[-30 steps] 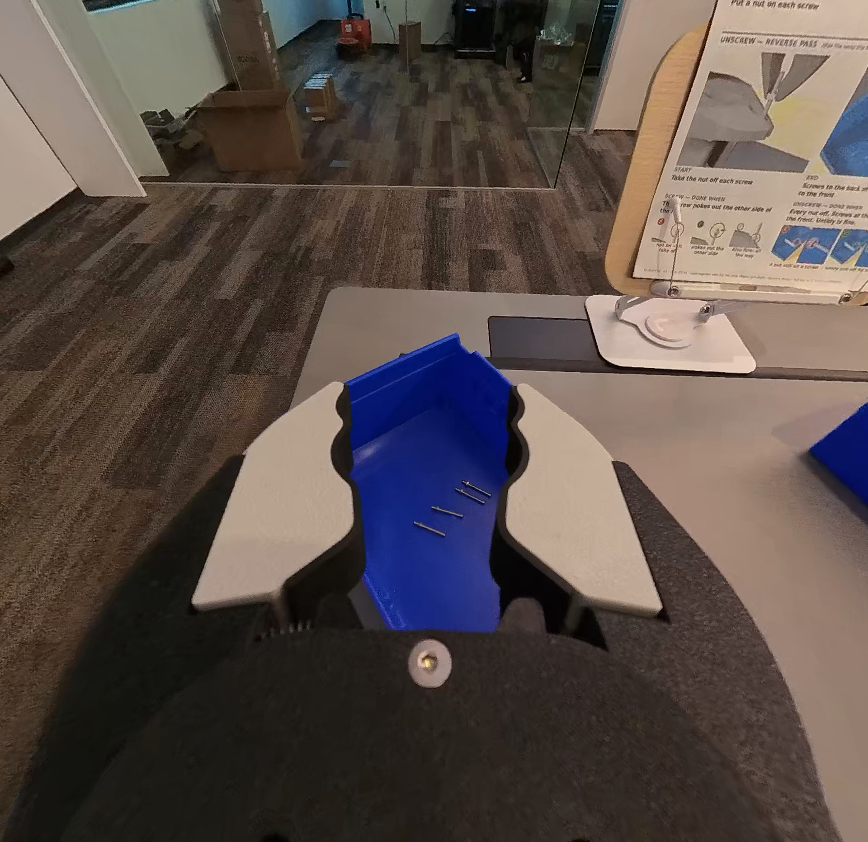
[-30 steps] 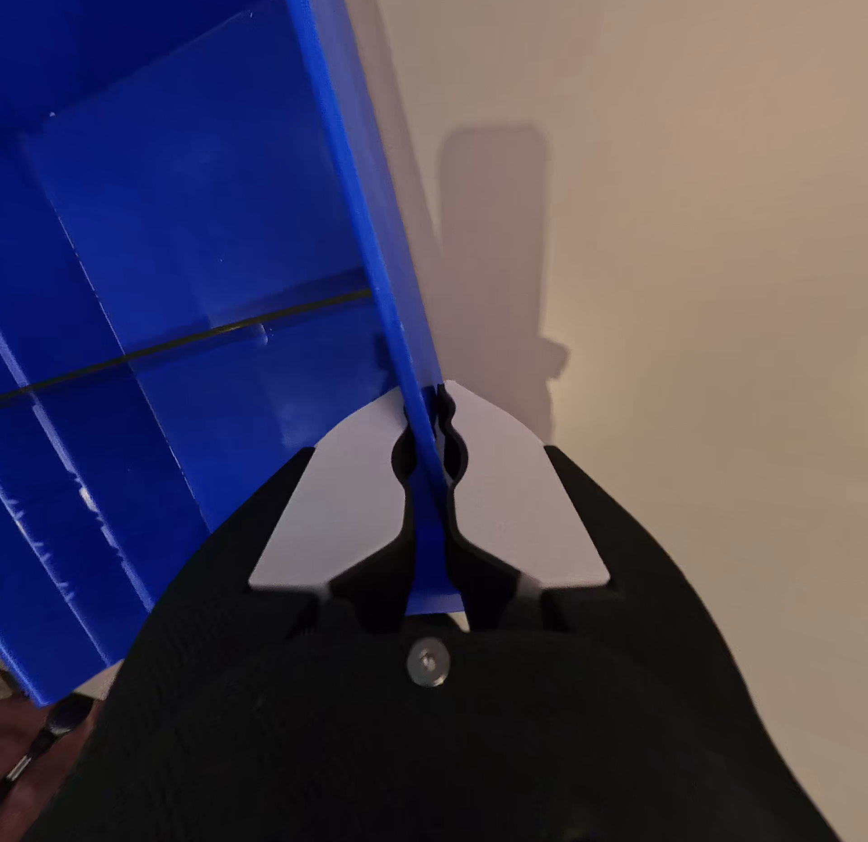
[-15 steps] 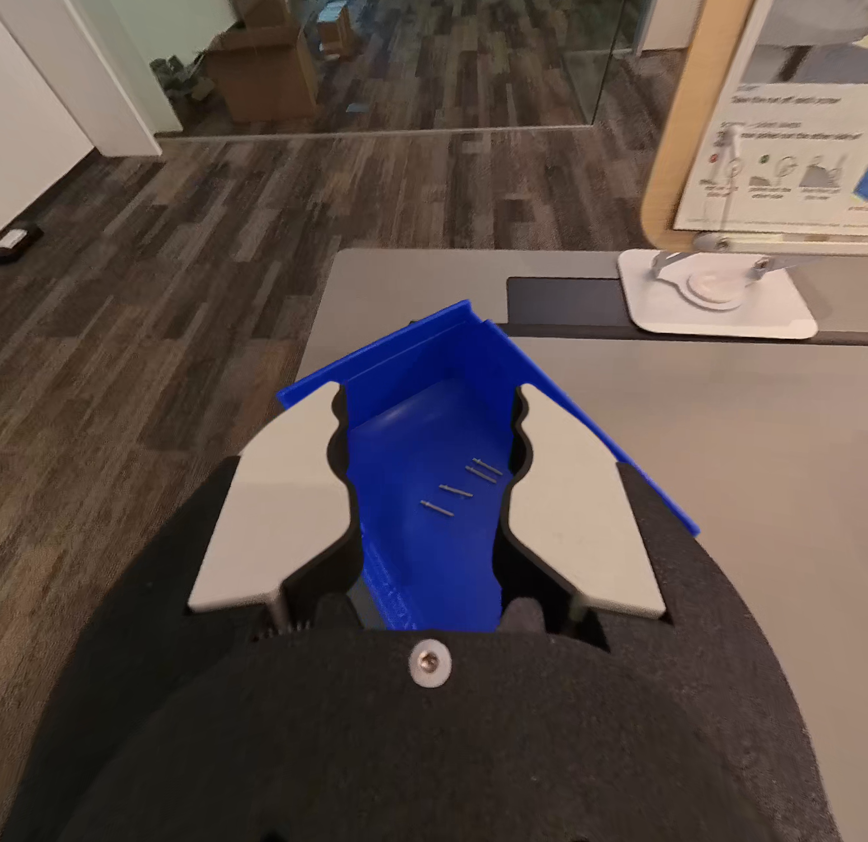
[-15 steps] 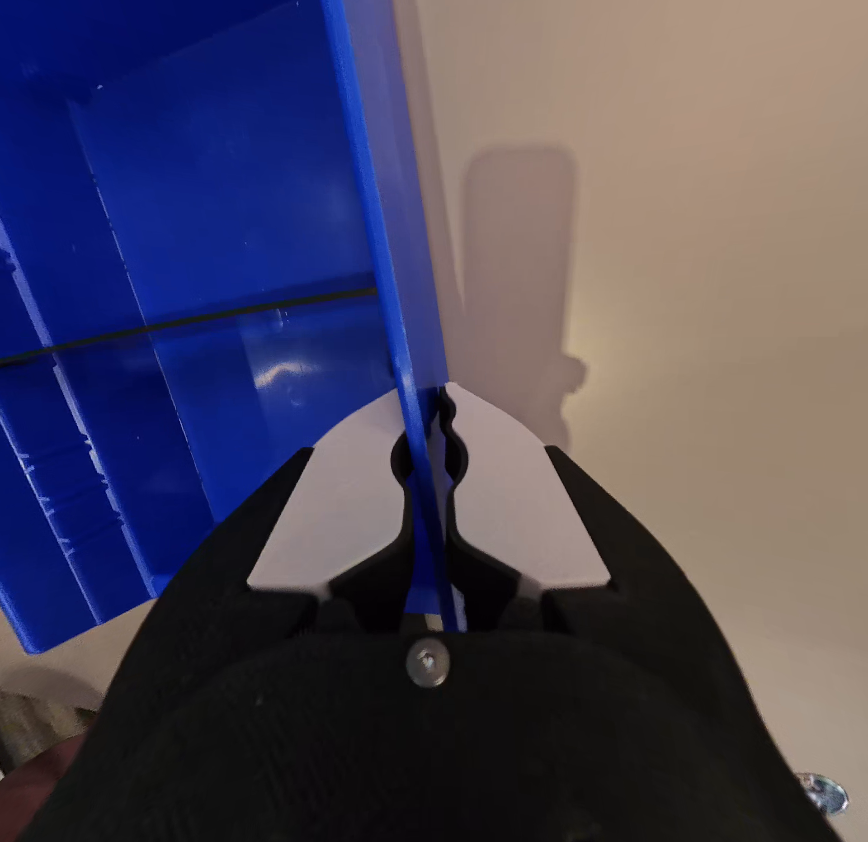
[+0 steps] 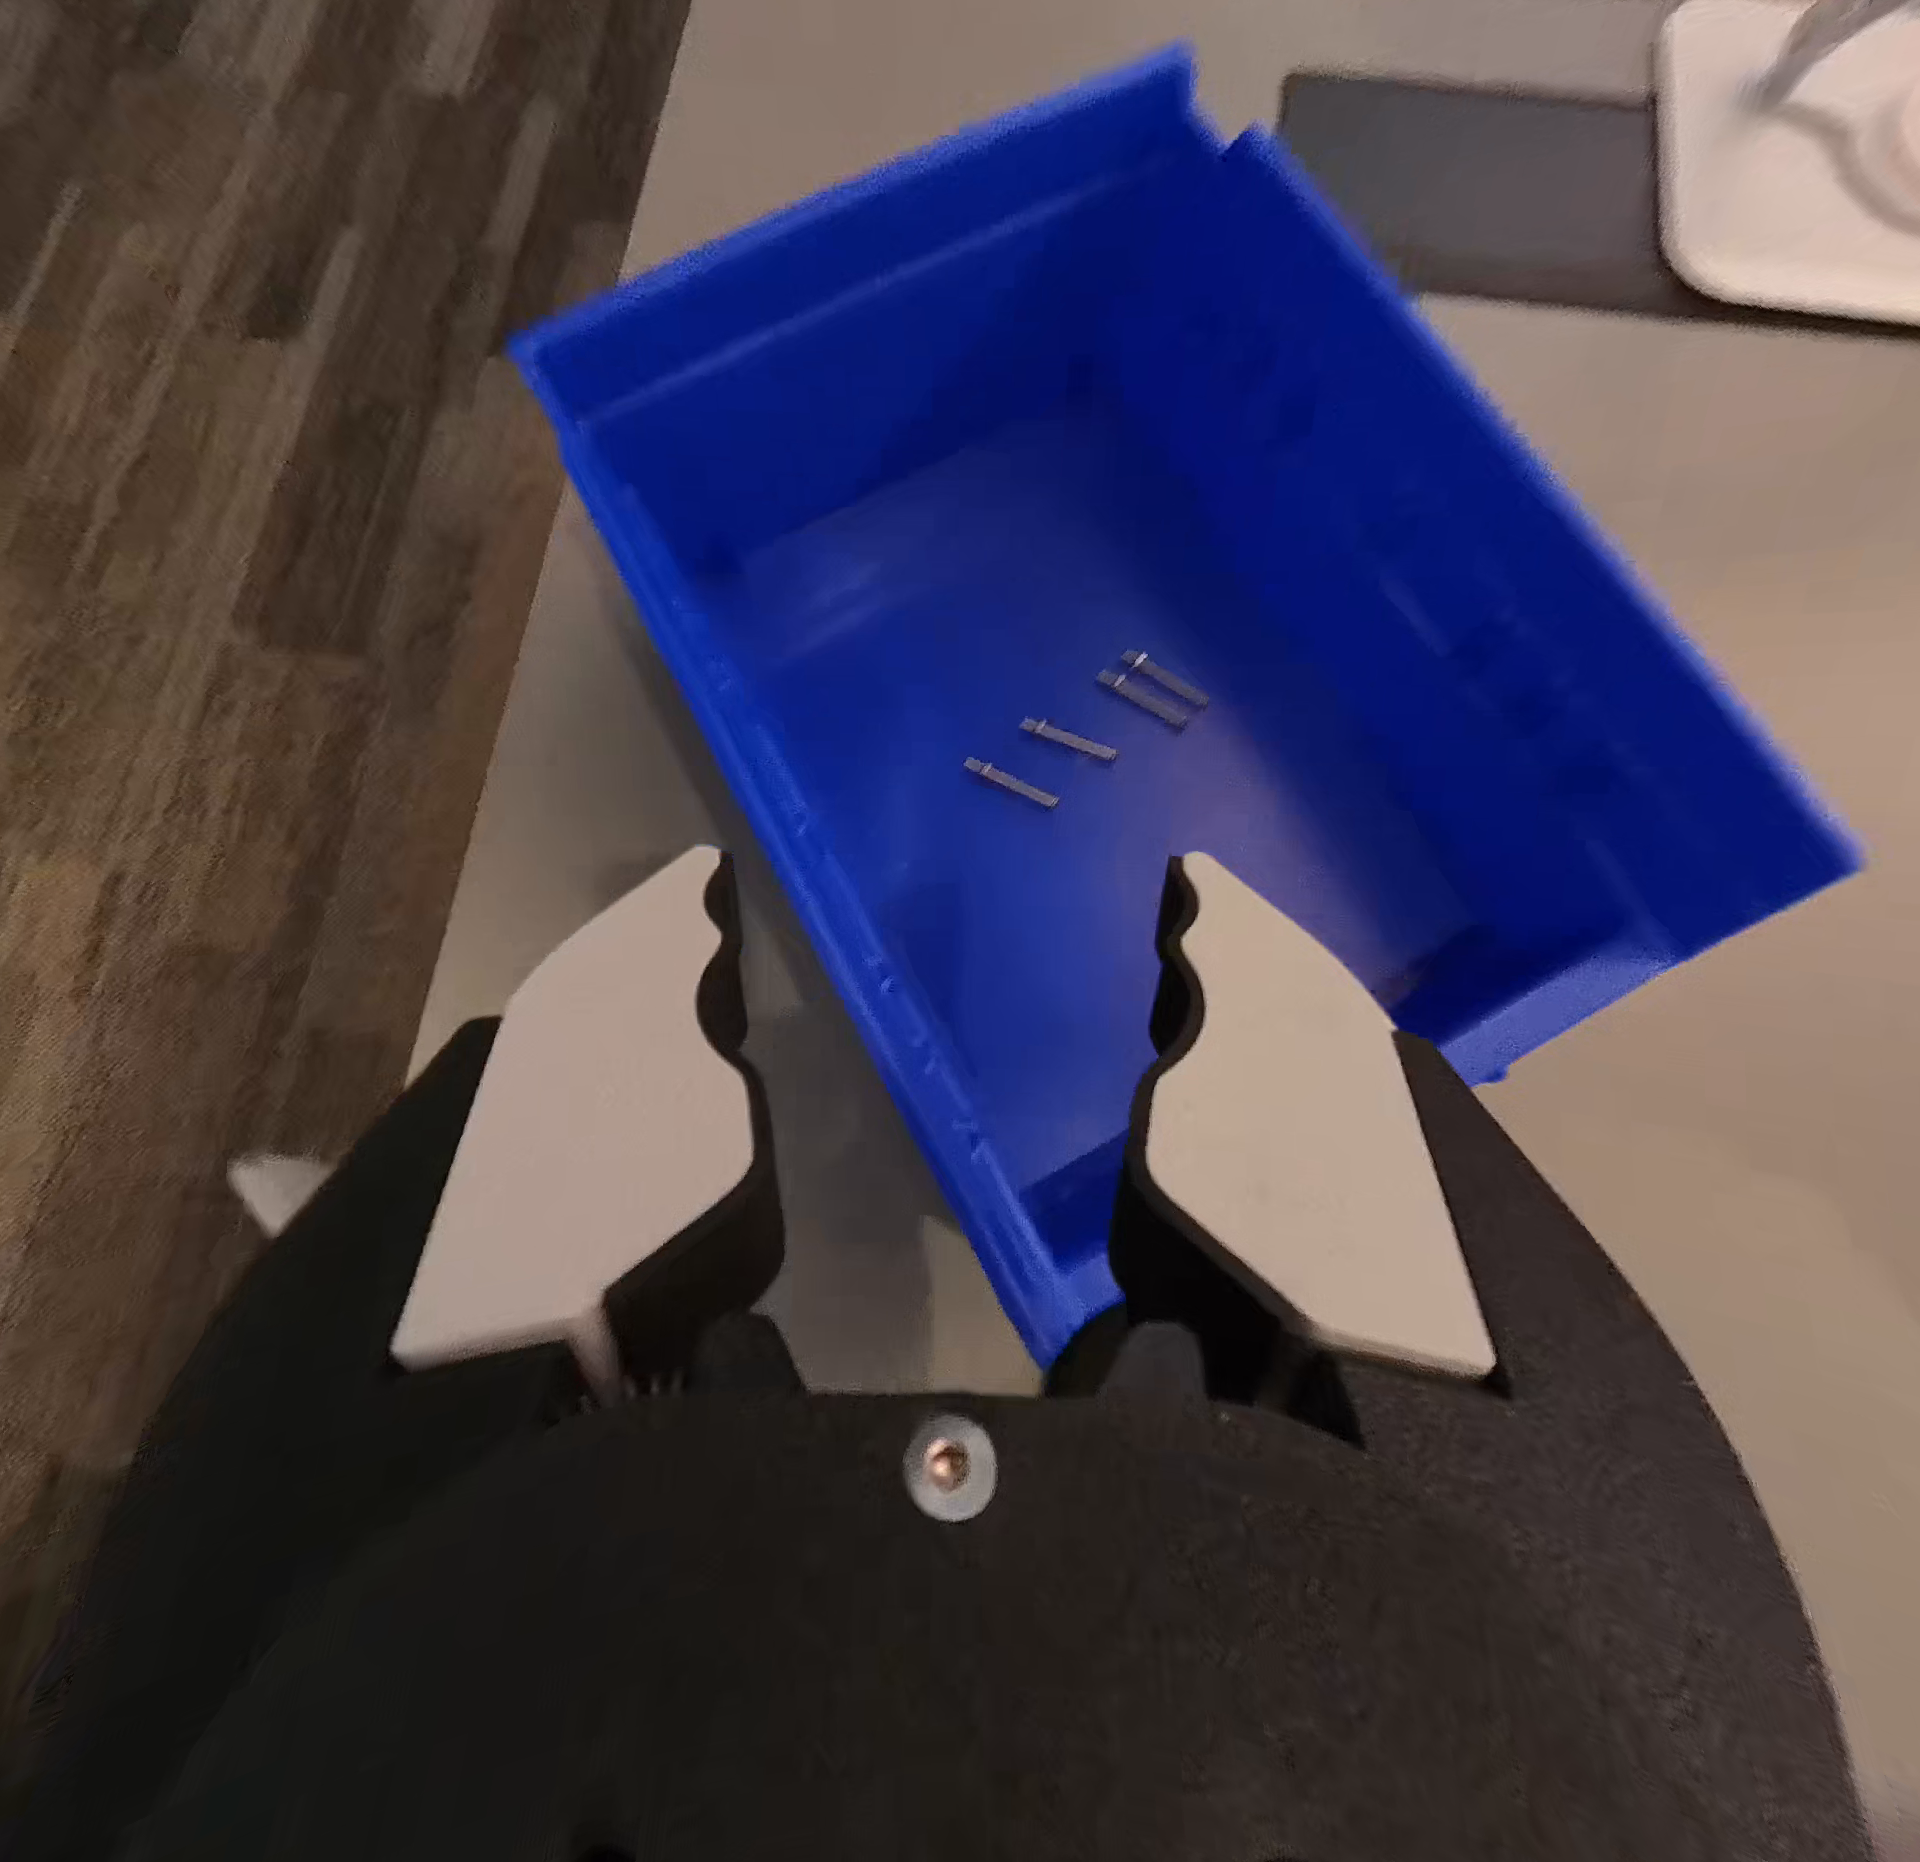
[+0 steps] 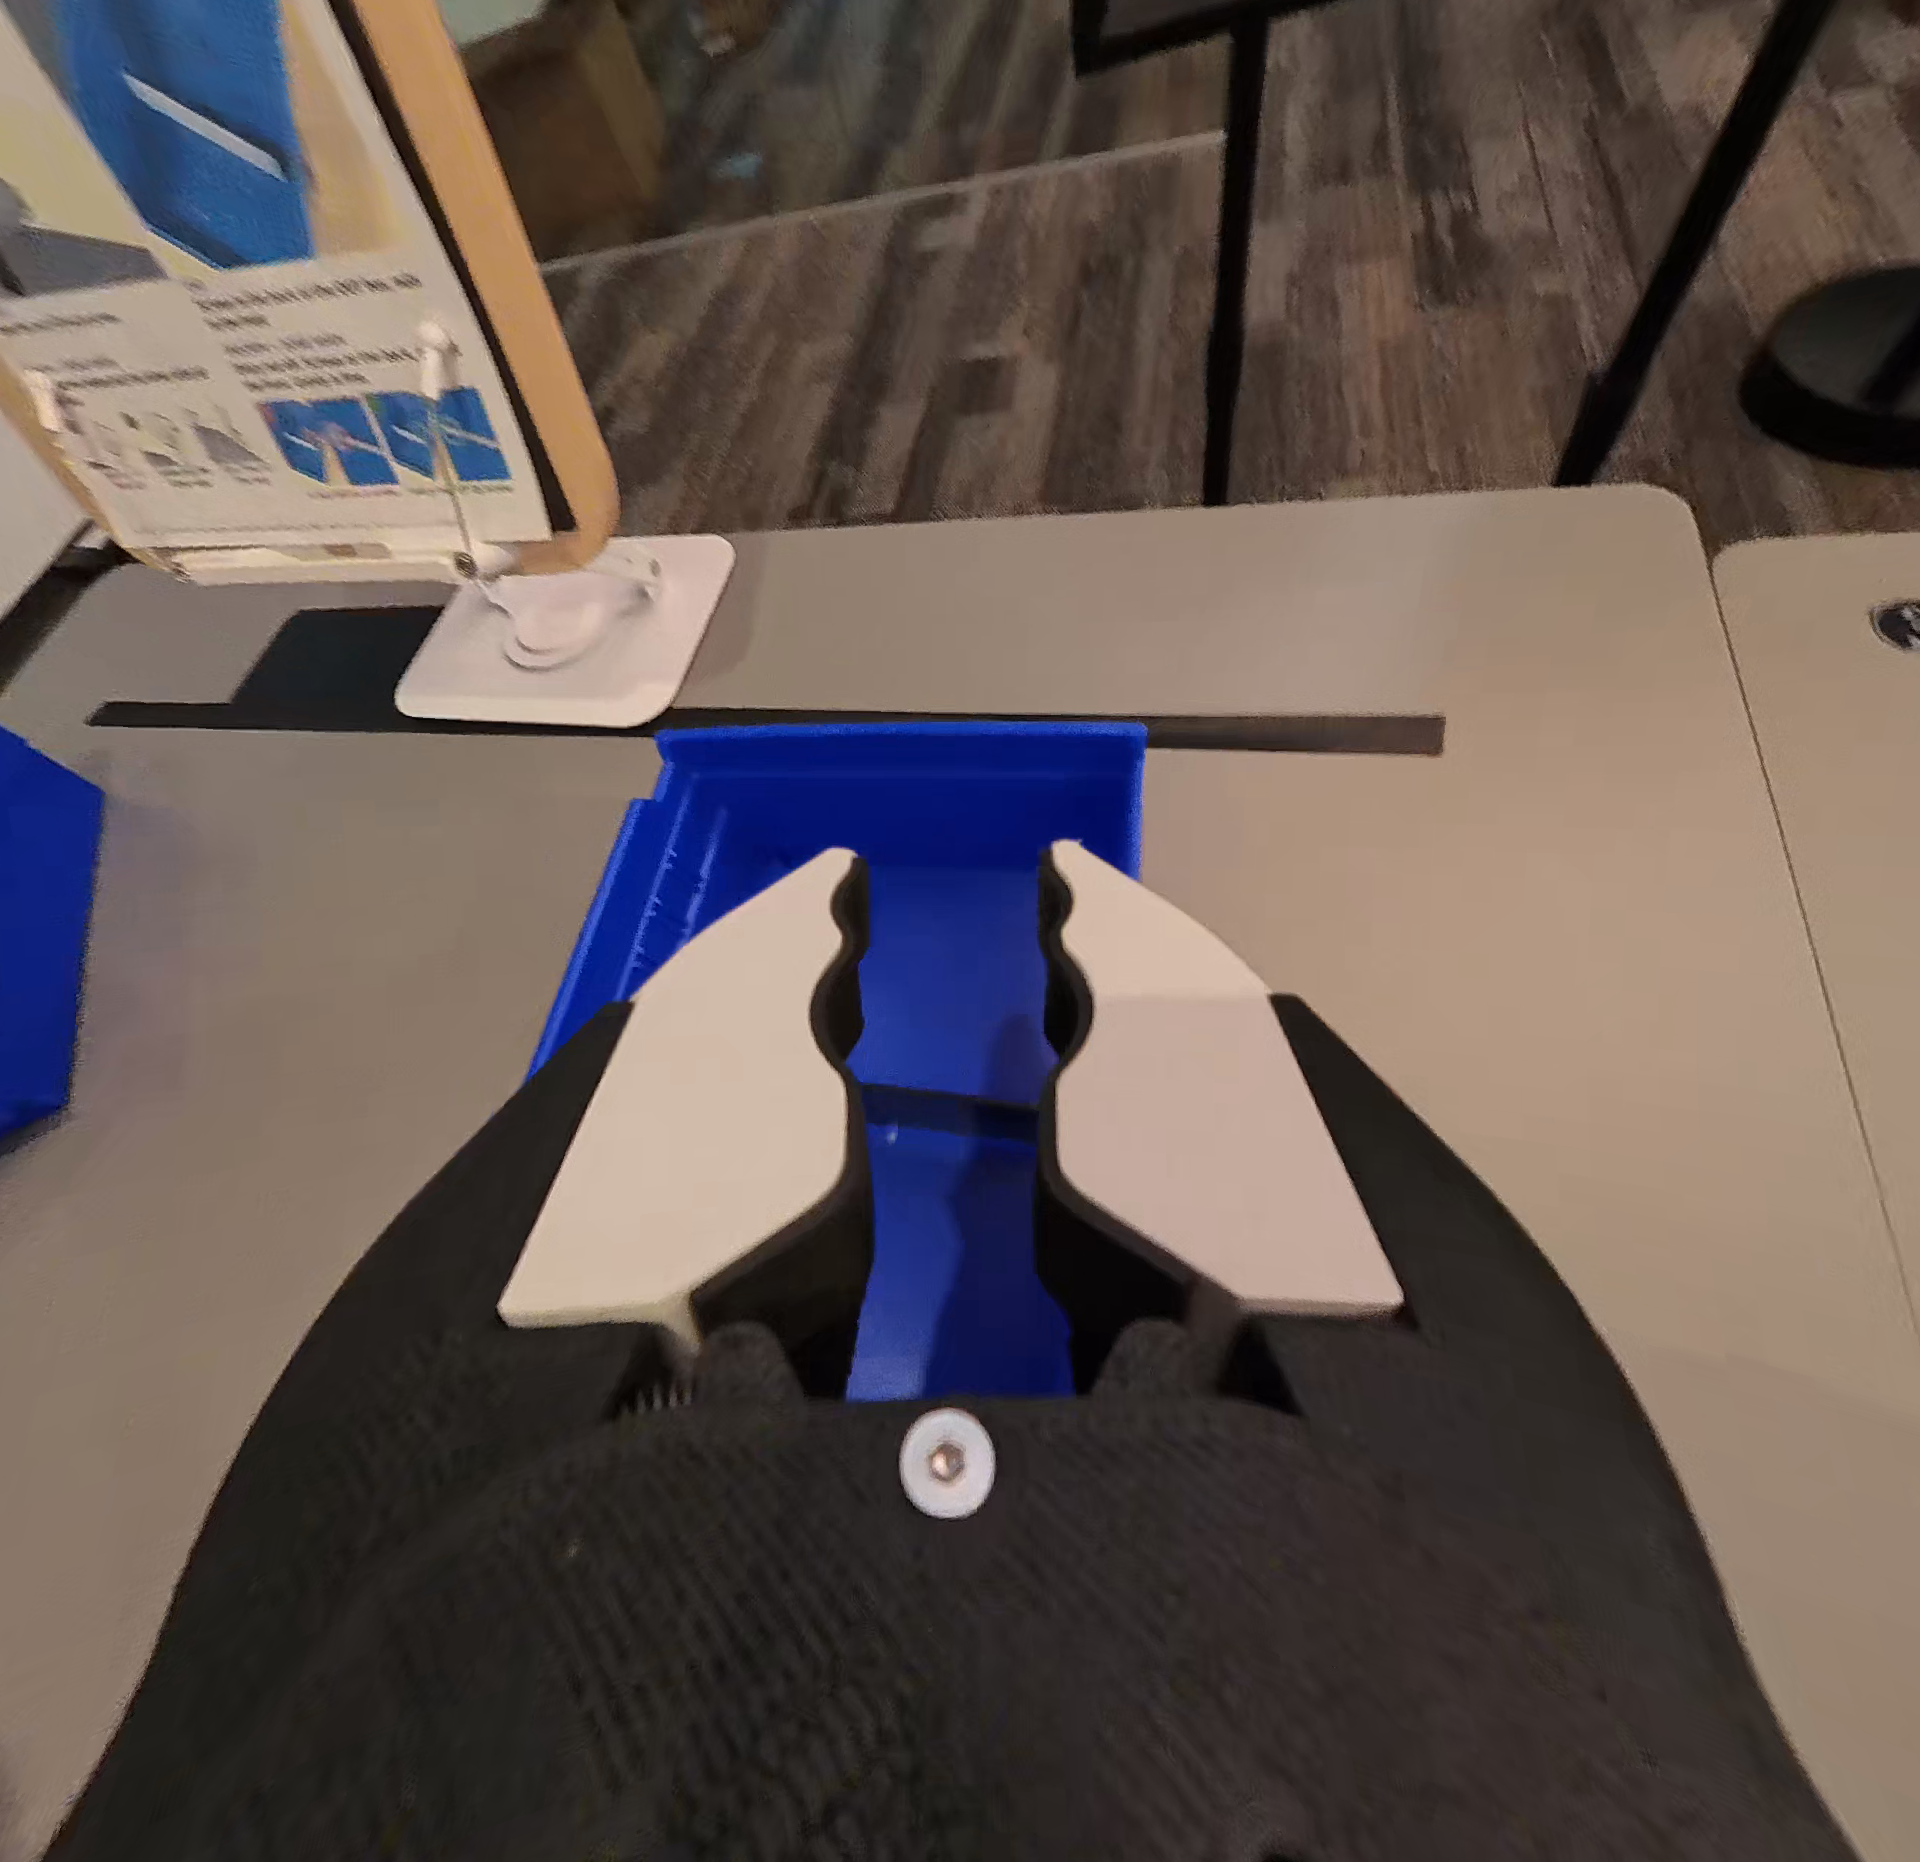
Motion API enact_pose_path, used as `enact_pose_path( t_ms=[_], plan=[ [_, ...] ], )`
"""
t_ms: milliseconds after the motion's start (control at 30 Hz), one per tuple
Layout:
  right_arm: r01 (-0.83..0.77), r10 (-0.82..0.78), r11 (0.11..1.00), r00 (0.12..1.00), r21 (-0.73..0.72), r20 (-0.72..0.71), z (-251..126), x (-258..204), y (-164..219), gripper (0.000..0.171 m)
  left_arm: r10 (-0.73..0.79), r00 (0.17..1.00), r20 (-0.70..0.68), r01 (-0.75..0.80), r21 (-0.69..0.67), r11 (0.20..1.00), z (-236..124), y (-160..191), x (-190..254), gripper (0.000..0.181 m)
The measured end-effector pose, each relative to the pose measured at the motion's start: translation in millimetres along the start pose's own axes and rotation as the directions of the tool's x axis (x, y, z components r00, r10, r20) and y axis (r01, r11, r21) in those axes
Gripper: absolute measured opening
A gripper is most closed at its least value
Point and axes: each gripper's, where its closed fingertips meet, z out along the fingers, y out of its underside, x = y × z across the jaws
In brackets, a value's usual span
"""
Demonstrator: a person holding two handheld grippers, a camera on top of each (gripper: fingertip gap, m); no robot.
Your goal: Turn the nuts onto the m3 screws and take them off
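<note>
Only the left wrist view shows four screws [image 5: 1086,726] inside the left bin [image 5: 1351,524], under the spread-fingered left gripper [image 5: 951,867]. The right gripper [image 6: 948,856], also released, hovers over a second bin [image 6: 904,784] near the instruction stand [image 6: 566,633].

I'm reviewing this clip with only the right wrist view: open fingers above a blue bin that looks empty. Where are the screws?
Observer: The left wrist view shows four screws lying loose on the floor of another blue bin.
Operator: Is the left gripper holding one?
Observer: No. The left gripper is open and empty, and its fingers straddle that bin's near side wall.
Operator: Where does that bin sit?
Observer: It sits skewed on the grey table, close to the table's left edge.
</note>
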Motion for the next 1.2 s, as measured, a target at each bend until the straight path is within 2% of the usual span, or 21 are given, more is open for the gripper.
enact_pose_path(
  t_ms=[100,167,233,333,400,500,600,733,933,1067,1133,1200],
  plan=[
    [-0.032,0.03,0.999,0.998,0.037,0.049,7.2,-10.7,6.6,0.03,-0.011,0.995,0.095,0.018,-0.072,0.997,15.1,22.9,-17.8,0.077],
    [-0.064,0.063,0.998,0.994,0.007,0.085,13.9,-14.3,10.5,0.031,-0.016,0.996,0.089,0.028,-0.135,0.99,26.2,38.1,-18.3,0.075],
    [-0.052,0.052,0.999,0.992,-0.002,0.113,18.3,-18.6,12.6,0.031,-0.023,0.998,0.061,0.034,-0.19,0.981,37.5,49.3,-14.7,0.067],
    [-0.023,0.029,0.999,0.992,-0.046,0.121,22.4,-20.9,21.1,0.031,0.06,0.995,0.086,-0.035,-0.268,0.963,49.2,59.7,-20.7,0.04],
    [-0.026,0.032,0.998,0.992,-0.057,0.123,22.7,-23.3,23.2,0.031,0.091,0.991,0.1,-0.061,-0.266,0.962,53.2,55.9,-24.0,0.034],
    [-0.057,0.06,0.998,0.988,-0.023,0.145,20.8,-29.9,17.4,0.027,0.091,0.995,0.03,-0.081,-0.237,0.968,61.9,45.8,-21.8,0.026],
    [-0.042,0.046,0.999,0.982,-0.024,0.181,21.8,-41.6,15.9,0.026,0.07,0.99,-0.119,-0.093,-0.202,0.975,71.9,33.8,-12.2,0.016],
    [0.005,0.004,0.999,0.985,-0.05,0.175,28.6,-51.3,18.1,0.025,0.144,0.967,-0.212,-0.186,-0.193,0.963,83.1,22.2,-5.2,0.01],
    [0.068,-0.05,0.993,0.981,-0.093,0.186,43.8,-68.8,26.0,0.025,0.193,0.939,-0.285,-0.261,-0.224,0.939,90.4,16.3,-1.1,0.009],
    [0.121,-0.099,0.985,0.981,-0.124,0.166,52.3,-75.2,31.9,0.026,0.17,0.936,-0.308,-0.239,-0.202,0.95,90.5,14.1,-2.8,0.011],
    [0.135,-0.115,0.983,0.981,-0.123,0.155,54.2,-77.0,31.8,0.027,0.137,0.947,-0.289,-0.182,-0.134,0.974,82.6,0.1,-6.7,0.026],
    [0.147,-0.129,0.982,0.981,-0.118,0.146,54.0,-78.2,30.7,0.026,0.077,0.955,-0.288,-0.081,0.0,0.997,59.4,-26.8,-6.4,0.027]
  ],
)
